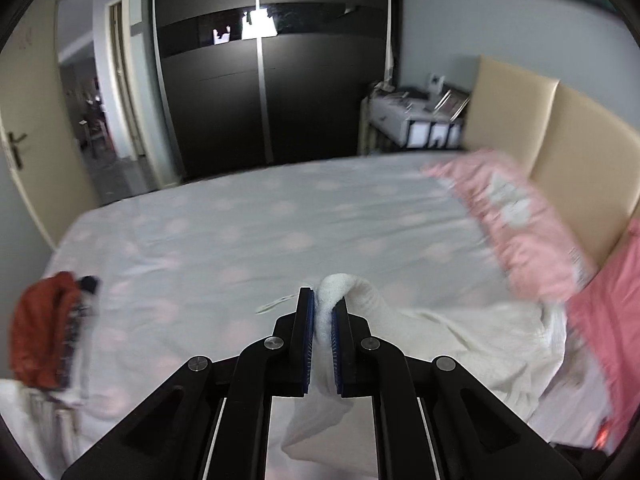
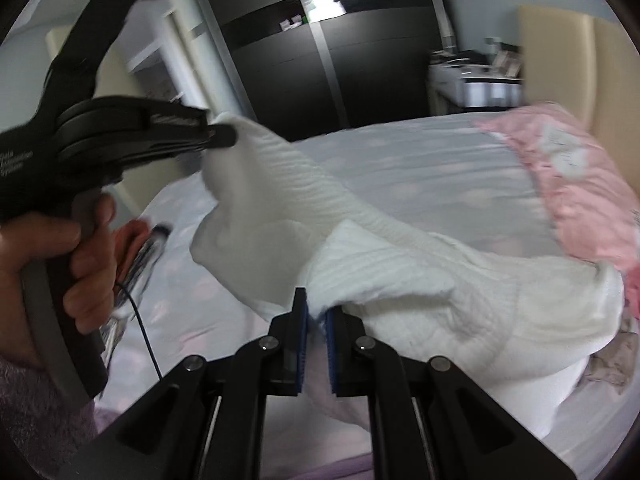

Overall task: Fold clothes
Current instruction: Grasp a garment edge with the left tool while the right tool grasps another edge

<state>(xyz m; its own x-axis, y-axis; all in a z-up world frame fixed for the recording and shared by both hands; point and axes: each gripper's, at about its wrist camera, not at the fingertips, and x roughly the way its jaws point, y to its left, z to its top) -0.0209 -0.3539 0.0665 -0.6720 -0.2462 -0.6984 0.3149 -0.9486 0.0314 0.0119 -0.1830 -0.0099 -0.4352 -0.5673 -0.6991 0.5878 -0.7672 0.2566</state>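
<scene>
A white ribbed garment (image 2: 400, 264) is lifted above the bed (image 1: 248, 232), held by both grippers. My left gripper (image 1: 323, 304) is shut on a bunched edge of the white garment (image 1: 340, 292), which hangs down between its fingers and trails off to the right. In the right wrist view the left gripper (image 2: 228, 136) appears at upper left, held by a hand (image 2: 80, 256), pinching the cloth's high corner. My right gripper (image 2: 316, 312) is shut on a lower edge of the same cloth, which drapes away to the right.
A red and dark pile of clothes (image 1: 48, 332) lies at the bed's left edge. Pink pillows (image 1: 528, 224) rest against the beige headboard (image 1: 560, 140). A dark wardrobe (image 1: 272, 92), a bedside table (image 1: 416, 120) and an open door (image 1: 24, 148) stand beyond the bed.
</scene>
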